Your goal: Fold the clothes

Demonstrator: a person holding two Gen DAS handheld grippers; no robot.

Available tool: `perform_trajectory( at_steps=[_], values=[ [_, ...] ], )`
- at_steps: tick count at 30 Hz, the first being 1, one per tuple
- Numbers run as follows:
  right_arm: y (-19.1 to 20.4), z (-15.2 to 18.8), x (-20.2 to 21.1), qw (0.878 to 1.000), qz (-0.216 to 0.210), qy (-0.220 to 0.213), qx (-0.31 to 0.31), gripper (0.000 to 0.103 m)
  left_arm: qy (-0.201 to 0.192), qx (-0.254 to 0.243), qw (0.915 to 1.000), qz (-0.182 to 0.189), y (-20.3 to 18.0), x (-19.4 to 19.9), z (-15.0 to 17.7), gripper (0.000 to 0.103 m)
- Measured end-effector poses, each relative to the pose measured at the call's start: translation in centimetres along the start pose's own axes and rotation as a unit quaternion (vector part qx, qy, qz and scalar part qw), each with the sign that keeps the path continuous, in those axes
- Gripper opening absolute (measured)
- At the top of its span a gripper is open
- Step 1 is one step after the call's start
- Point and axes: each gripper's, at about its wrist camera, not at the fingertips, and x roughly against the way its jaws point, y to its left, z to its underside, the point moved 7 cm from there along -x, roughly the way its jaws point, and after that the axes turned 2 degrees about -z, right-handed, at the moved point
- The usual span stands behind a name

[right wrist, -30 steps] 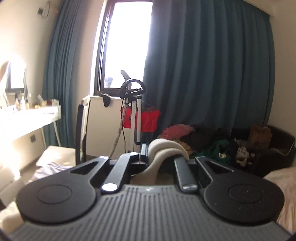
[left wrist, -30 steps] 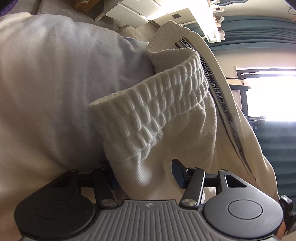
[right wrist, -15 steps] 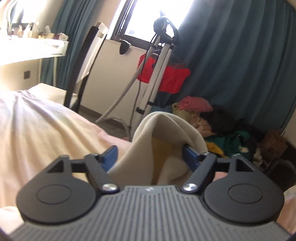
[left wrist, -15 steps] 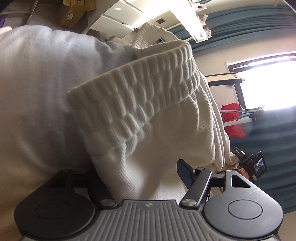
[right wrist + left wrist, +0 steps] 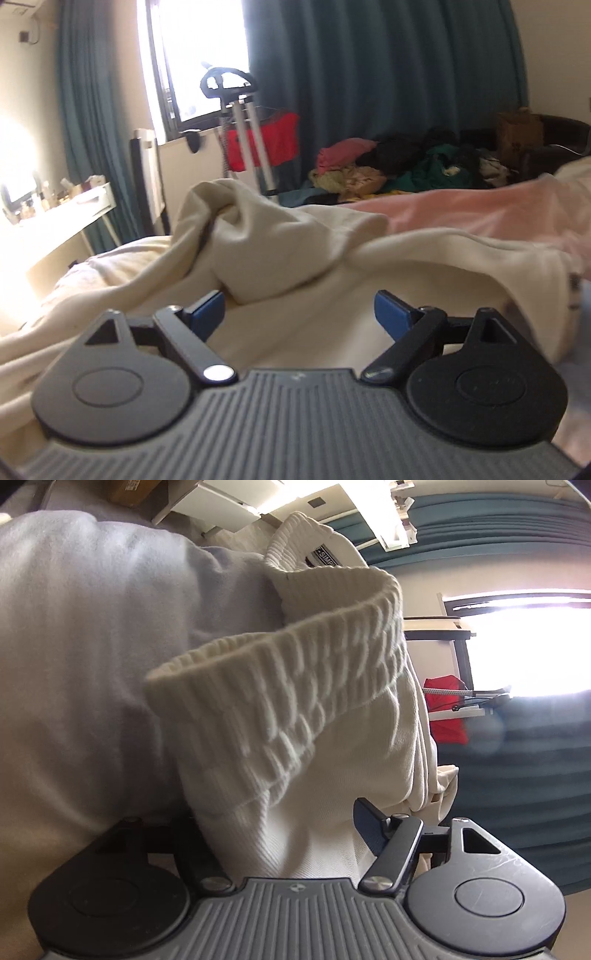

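Messy bedroom, bed (image 5: 498,218) as work surface. Cream sweatpants (image 5: 295,258) crumpled, no fold yet. Right gripper (image 5: 299,314) jaws apart; left gripper (image 5: 284,834) clamped near waistband (image 5: 288,686).

The left wrist camera sits rolled sideways, pressed close against the cream garment (image 5: 295,738), facing the window (image 5: 528,646). The right wrist camera looks level and low over the bed (image 5: 480,214) toward the same window (image 5: 199,55). Both views share the garment (image 5: 258,236), curtains (image 5: 369,74) and red cloth (image 5: 266,142).
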Motion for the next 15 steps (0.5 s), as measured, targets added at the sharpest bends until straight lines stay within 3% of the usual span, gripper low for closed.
perform_trajectory(
  at_steps=[5, 7, 10, 12, 15],
  values=[
    [-11.9, 1.5, 2.9, 0.993, 0.11, 0.007, -0.052, 0.089, 0.016, 0.04, 0.999, 0.011, 1.0, 0.8, -0.6, 0.052],
    [-15.8, 2.0, 2.8, 0.986, 0.145, 0.02, -0.076, 0.089, 0.011, 0.045, 0.9989, 0.004, 0.9, 0.9, -0.7, 0.054],
    [-18.5, 2.5, 1.1, 0.984, 0.137, 0.045, -0.102, 0.09, -0.001, 0.032, 0.9995, -0.002, 0.4, 1.0, -0.4, 0.056],
    [-18.3, 2.5, -0.9, 0.99, 0.115, 0.063, -0.061, 0.089, -0.009, 0.036, 0.9993, 0.0, 0.4, 1.2, -0.3, 0.056],
    [-17.3, 1.6, -3.2, 0.995, 0.09, 0.051, -0.005, 0.087, -0.026, 0.067, 0.9973, 0.017, 0.9, 1.6, -0.5, 0.048]
  ],
)
